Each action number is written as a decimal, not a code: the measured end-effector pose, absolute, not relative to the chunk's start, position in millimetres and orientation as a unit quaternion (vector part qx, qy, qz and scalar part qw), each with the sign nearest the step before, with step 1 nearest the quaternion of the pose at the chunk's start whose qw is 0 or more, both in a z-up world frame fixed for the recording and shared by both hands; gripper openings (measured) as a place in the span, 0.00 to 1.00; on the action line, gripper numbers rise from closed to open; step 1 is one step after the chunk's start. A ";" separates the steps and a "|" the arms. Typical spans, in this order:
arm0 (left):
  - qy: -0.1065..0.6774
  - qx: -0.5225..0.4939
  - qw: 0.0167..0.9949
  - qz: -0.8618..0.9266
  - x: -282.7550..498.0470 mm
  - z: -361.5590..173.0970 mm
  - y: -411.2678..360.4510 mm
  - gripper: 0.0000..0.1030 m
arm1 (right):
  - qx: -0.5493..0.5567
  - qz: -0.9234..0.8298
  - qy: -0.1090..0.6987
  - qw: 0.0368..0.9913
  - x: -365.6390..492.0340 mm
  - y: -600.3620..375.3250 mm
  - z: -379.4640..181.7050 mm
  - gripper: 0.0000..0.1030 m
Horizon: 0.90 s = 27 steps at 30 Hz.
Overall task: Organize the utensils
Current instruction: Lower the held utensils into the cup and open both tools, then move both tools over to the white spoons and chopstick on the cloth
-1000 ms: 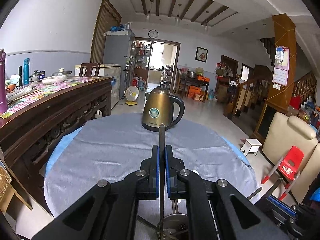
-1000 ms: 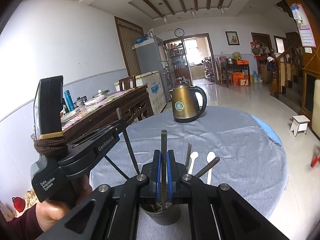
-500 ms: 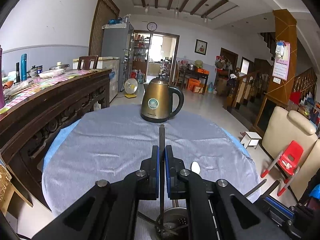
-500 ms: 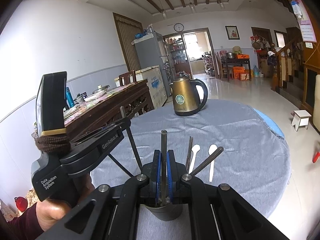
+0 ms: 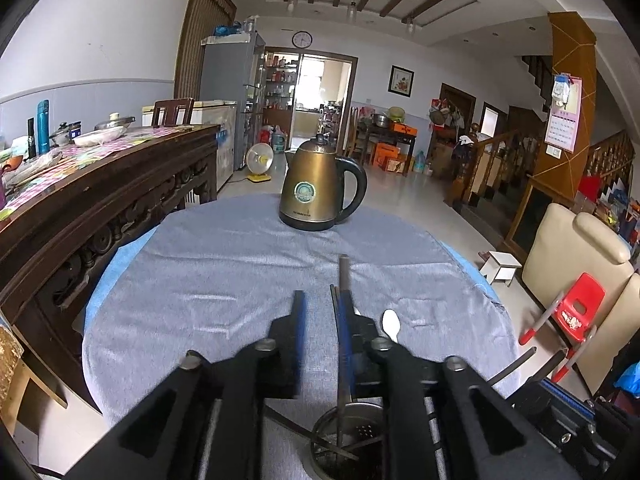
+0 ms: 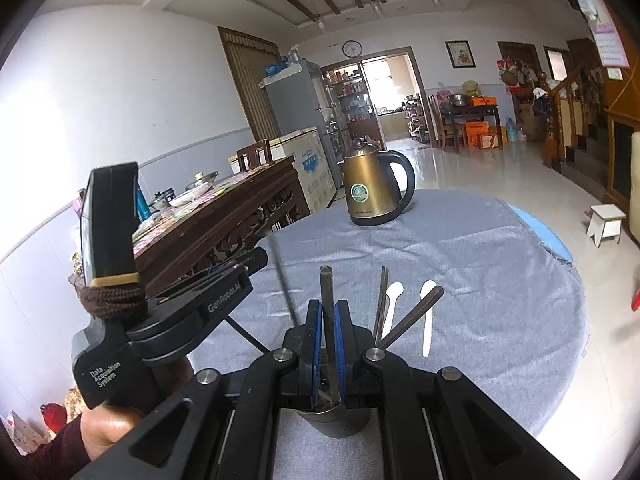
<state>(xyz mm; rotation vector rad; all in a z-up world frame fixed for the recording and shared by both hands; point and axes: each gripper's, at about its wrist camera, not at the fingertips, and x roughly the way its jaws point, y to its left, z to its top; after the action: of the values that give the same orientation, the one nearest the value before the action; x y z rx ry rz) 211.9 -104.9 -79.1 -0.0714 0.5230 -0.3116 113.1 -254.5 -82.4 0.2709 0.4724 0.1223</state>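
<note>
My left gripper (image 5: 320, 308) hangs over a perforated metal utensil cup (image 5: 348, 440), and its jaws are opening. A dark metal utensil handle (image 5: 343, 280) stands in the cup and leans along the right pad; the left pad is clear of it. My right gripper (image 6: 329, 308) is shut on another dark utensil handle (image 6: 326, 284) that stands in the same cup (image 6: 336, 420). Two more dark handles (image 6: 382, 300) (image 6: 416, 312) lean out of the cup. Two white spoons (image 6: 394, 300) (image 6: 427, 320) lie on the grey cloth beyond it.
A bronze electric kettle (image 5: 316, 188) stands at the far side of the round table's grey cloth (image 5: 220, 280). A carved dark sideboard (image 5: 100, 200) with dishes runs along the left. A person's hand (image 6: 116, 428) holds the left tool.
The left jaws have parted and let go of the dark handle, which now leans against the right pad. The right gripper stays shut on its handle.
</note>
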 end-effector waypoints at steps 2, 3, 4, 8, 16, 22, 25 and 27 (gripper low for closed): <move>0.254 -0.035 0.954 -0.153 209.6 -77.2 -104.6 0.37 | 0.139 0.061 0.232 0.961 112.8 -255.9 -82.5 0.08; 0.251 -0.034 0.955 -0.153 207.7 -75.9 -104.7 0.39 | 0.140 0.061 0.231 0.961 112.6 -256.4 -82.2 0.08; 0.247 -0.032 0.956 -0.154 206.1 -74.5 -104.7 0.41 | 0.140 0.060 0.229 0.961 112.3 -256.8 -81.9 0.08; 0.238 -0.029 0.959 -0.153 199.8 -68.3 -103.0 0.54 | 0.147 0.060 0.223 0.962 111.3 -259.3 -80.6 0.08; 0.214 -0.016 0.969 -0.125 187.6 -49.8 -91.0 0.66 | 0.152 0.049 0.206 0.965 106.0 -264.0 -72.8 0.08; 0.196 -0.011 0.976 -0.091 181.9 -35.2 -74.0 0.75 | 0.158 0.045 0.200 0.966 104.2 -269.1 -69.5 0.08; 0.189 -0.007 0.979 -0.074 178.0 -29.1 -65.6 0.77 | 0.161 0.039 0.193 0.967 101.3 -272.9 -68.0 0.11; 0.181 -0.003 0.982 -0.059 175.3 -23.7 -59.2 0.78 | 0.163 0.036 0.187 0.968 97.9 -277.0 -65.9 0.13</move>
<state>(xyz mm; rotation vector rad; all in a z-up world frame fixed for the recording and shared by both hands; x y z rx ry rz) 175.3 -59.2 -23.7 -0.0070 0.3632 -0.1183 97.9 -277.0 -65.9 0.3302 0.3777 0.0724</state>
